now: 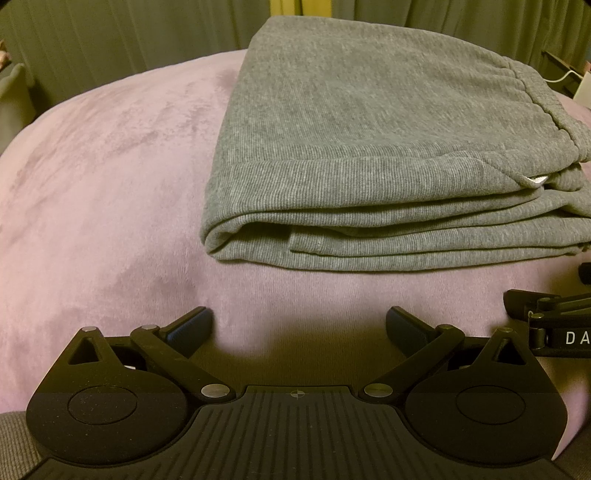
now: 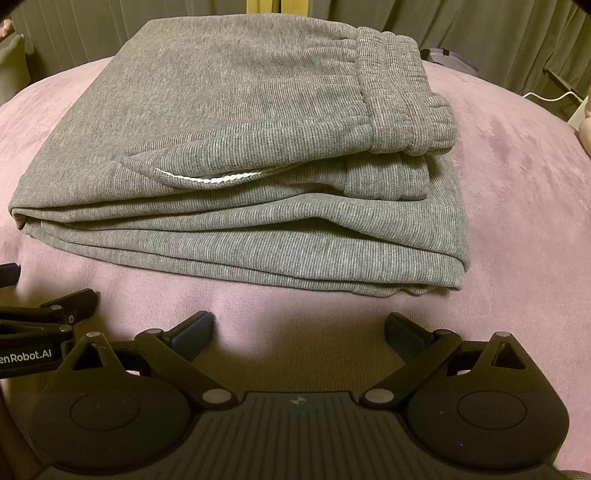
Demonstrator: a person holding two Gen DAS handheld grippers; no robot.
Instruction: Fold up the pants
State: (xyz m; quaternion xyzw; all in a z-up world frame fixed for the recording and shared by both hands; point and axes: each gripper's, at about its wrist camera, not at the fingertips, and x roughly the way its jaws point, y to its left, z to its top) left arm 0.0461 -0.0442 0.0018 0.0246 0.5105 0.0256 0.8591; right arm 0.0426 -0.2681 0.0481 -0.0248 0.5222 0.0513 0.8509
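Observation:
Grey knit pants (image 1: 369, 147) lie folded in a thick stack on a pink plush cover (image 1: 110, 184). The elastic waistband is on top at the right (image 2: 402, 96), and a white drawstring (image 2: 210, 180) peeks out of the fold. My left gripper (image 1: 299, 325) is open and empty, resting just in front of the stack's near left edge. My right gripper (image 2: 299, 325) is open and empty, just in front of the stack's near right part (image 2: 258, 147). Neither touches the pants. Each gripper shows at the other view's edge, the right one (image 1: 546, 317) and the left one (image 2: 48, 314).
The pink cover (image 2: 517, 221) spreads wide on both sides of the stack. Dark green curtains (image 1: 129, 33) hang behind. A white cable (image 2: 546, 98) and dark objects sit at the far right edge.

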